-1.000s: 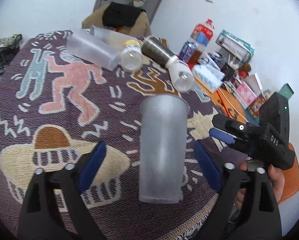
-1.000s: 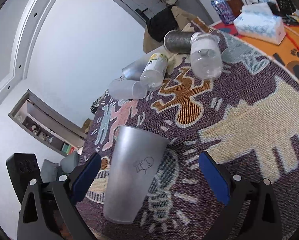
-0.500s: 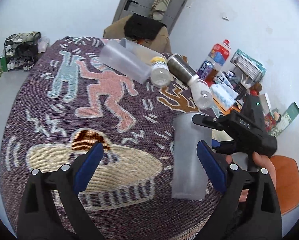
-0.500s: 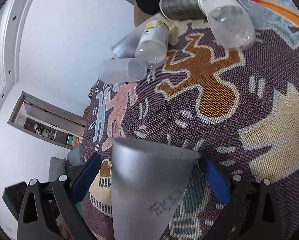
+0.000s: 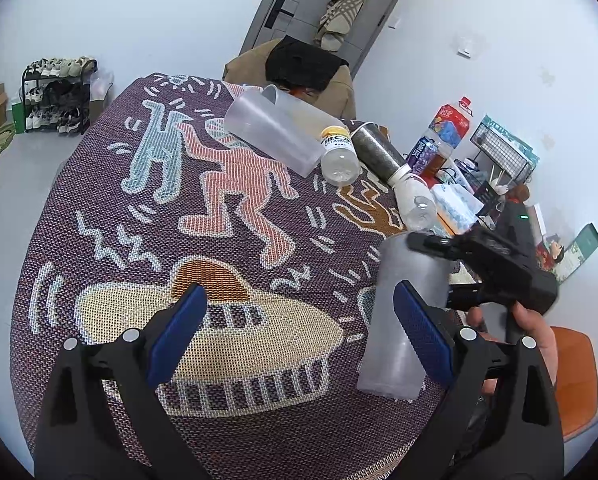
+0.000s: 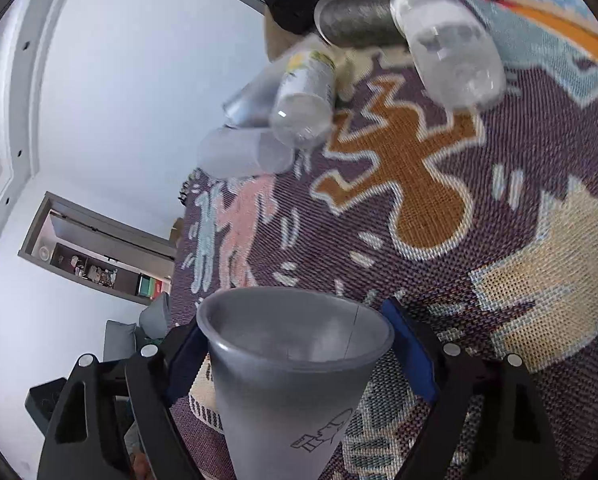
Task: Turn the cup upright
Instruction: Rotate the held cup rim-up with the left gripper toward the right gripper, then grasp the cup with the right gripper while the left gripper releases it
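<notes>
Patterned woven tablecloth (image 5: 227, 208), frosted grey plastic cup (image 6: 291, 364) standing on it.
My right gripper (image 6: 299, 356) pinches its upper wall; left gripper (image 5: 299, 332) gapes empty. Light, slick, squashable: grip gently.

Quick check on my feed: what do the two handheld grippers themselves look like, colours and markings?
Both match: matte black angular frames with silver rivet heads and blue pads lining the fingers. The left gripper shows them clearly; so does the right gripper. In the left view the right unit's black body carries a small green light, and a bare hand grips it.
</notes>
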The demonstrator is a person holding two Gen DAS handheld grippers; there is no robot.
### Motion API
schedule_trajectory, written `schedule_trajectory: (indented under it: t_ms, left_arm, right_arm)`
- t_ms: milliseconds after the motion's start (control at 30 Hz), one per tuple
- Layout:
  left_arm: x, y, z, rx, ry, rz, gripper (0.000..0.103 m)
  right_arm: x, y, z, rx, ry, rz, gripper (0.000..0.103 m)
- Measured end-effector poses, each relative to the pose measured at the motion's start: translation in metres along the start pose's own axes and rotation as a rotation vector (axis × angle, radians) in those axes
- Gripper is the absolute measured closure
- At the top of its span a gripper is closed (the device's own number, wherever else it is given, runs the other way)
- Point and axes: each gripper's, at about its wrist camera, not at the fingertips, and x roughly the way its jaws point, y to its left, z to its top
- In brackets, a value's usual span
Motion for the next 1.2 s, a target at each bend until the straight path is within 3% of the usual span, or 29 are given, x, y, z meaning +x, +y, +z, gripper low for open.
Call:
schedule_trajectory:
  t_ms: [200, 433, 833, 1100, 1167, 1200]
  left_arm:
    - [-0.004, 0.000, -0.001, -0.003, -0.015, 0.014, 0.010]
    - [-0.011, -0.001, -0.002, -0.002, -0.034, 0.021, 0.009]
    - [-0.019, 0.002, -0.004, -0.011, -0.044, 0.037, 0.009]
    - [-0.019, 0.002, -0.006, -0.010, -0.042, 0.041, 0.009]
    - [-0.019, 0.002, -0.006, -0.012, -0.040, 0.041, 0.009]
    - [-0.019, 0.001, -0.006, -0.013, -0.041, 0.038, 0.009]
  right_arm:
    - [-0.040, 0.041, -0.016, -0.205, -0.150, -0.042, 0.022]
    - [-0.068, 0.089, -0.038, -0.467, -0.350, -0.171, 0.022]
    - [-0.059, 0.117, -0.067, -0.729, -0.575, -0.253, 0.022]
    - [-0.045, 0.109, -0.083, -0.786, -0.583, -0.311, 0.020]
    - [-0.046, 0.109, -0.080, -0.761, -0.526, -0.311, 0.007]
    - [-0.047, 0.108, -0.080, -0.756, -0.514, -0.304, 0.008]
